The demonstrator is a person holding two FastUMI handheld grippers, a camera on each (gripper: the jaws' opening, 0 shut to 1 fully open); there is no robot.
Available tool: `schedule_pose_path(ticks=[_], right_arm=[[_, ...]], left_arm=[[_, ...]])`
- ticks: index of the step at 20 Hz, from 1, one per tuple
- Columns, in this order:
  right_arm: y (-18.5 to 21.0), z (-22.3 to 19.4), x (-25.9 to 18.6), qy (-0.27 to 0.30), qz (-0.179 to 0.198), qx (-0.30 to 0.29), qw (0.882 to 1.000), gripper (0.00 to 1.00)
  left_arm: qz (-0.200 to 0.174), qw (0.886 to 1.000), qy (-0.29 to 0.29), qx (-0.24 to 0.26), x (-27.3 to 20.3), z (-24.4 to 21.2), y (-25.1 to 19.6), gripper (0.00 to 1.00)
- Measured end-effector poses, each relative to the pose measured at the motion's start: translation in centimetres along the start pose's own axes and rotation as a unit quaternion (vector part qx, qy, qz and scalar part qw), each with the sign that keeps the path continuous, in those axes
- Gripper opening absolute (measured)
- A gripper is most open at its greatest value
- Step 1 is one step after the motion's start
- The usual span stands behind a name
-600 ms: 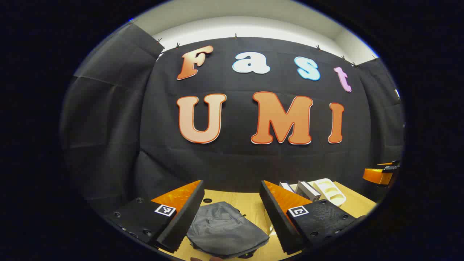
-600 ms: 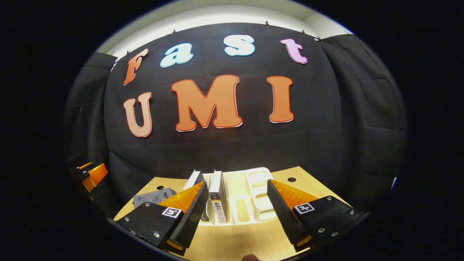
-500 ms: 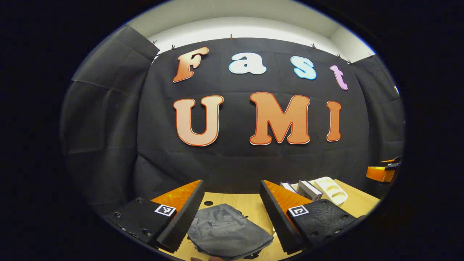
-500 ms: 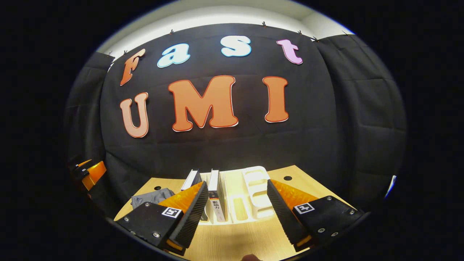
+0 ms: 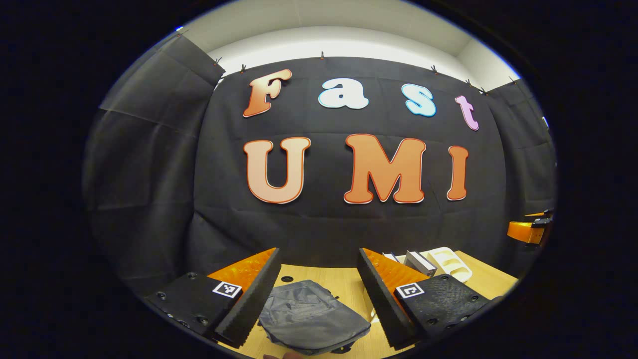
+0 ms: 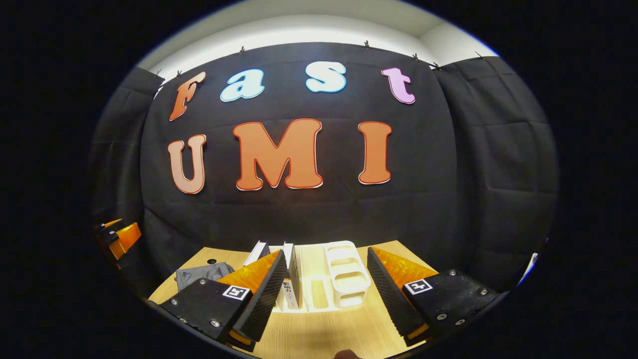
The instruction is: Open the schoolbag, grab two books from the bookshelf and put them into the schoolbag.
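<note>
A grey schoolbag (image 5: 311, 319) lies flat and zipped on the wooden table (image 5: 344, 279), just beyond my left gripper (image 5: 319, 286), which hangs open above it. In the right gripper view the same schoolbag (image 6: 199, 275) shows at the left. Two books (image 6: 289, 279) stand upright in a white bookshelf rack (image 6: 344, 274), straight ahead of my open right gripper (image 6: 326, 289). The rack (image 5: 451, 262) and books (image 5: 416, 262) also sit to the right in the left gripper view. Nothing is between either pair of fingers.
The wooden table (image 6: 324, 334) has round holes near its back edge (image 6: 212, 261). The other gripper shows at the edge of each view (image 5: 528, 232) (image 6: 119, 237). The black cloth wall rises close behind the table.
Both views have shifted slightly: the wall sits lower in them and the rack and books look a little farther off. Both grippers stay open.
</note>
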State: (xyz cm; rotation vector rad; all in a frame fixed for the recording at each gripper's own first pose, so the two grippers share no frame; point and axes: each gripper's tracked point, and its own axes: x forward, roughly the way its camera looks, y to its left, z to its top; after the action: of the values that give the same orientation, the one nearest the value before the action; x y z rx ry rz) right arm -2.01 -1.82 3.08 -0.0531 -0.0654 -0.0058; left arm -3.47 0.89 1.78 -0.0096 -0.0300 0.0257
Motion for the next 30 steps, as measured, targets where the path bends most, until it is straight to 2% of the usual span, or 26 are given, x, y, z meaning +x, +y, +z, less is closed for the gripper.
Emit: schedule_pose_path(ticks=[4,8,13,17,23,27,30], right_arm=[[1.8,1.1,0.0,-0.012,0.018,0.017,1.000,0.96],[3.7,1.4,0.0,-0.013,0.036,0.003,0.999,0.97],[3.6,1.2,-0.3,-0.007,0.039,-0.003,0.999,0.97],[2.9,-0.4,-0.5,0.013,0.037,-0.013,0.999,0.97],[2.5,-3.0,-0.5,0.044,0.027,-0.009,0.999,0.97],[1.9,-4.6,0.0,0.062,0.015,-0.018,0.998,0.97],[2.0,-5.6,0.0,0.073,0.014,-0.014,0.997,0.97]], left_arm=[[0.011,1.000,0.005,0.002,-0.9,0.0,1.3,0.96],[0.013,1.000,0.006,0.004,-0.9,0.3,2.3,0.96],[0.014,1.000,0.006,-0.003,-0.2,0.2,2.5,0.96],[0.012,0.999,0.007,0.031,0.3,-0.5,2.4,0.96],[-0.018,0.995,0.033,0.087,1.2,-3.5,1.1,0.97],[-0.048,0.988,0.064,0.130,1.3,-7.4,0.0,0.97],[-0.056,0.979,0.091,0.172,1.5,-11.3,-0.1,0.97]])
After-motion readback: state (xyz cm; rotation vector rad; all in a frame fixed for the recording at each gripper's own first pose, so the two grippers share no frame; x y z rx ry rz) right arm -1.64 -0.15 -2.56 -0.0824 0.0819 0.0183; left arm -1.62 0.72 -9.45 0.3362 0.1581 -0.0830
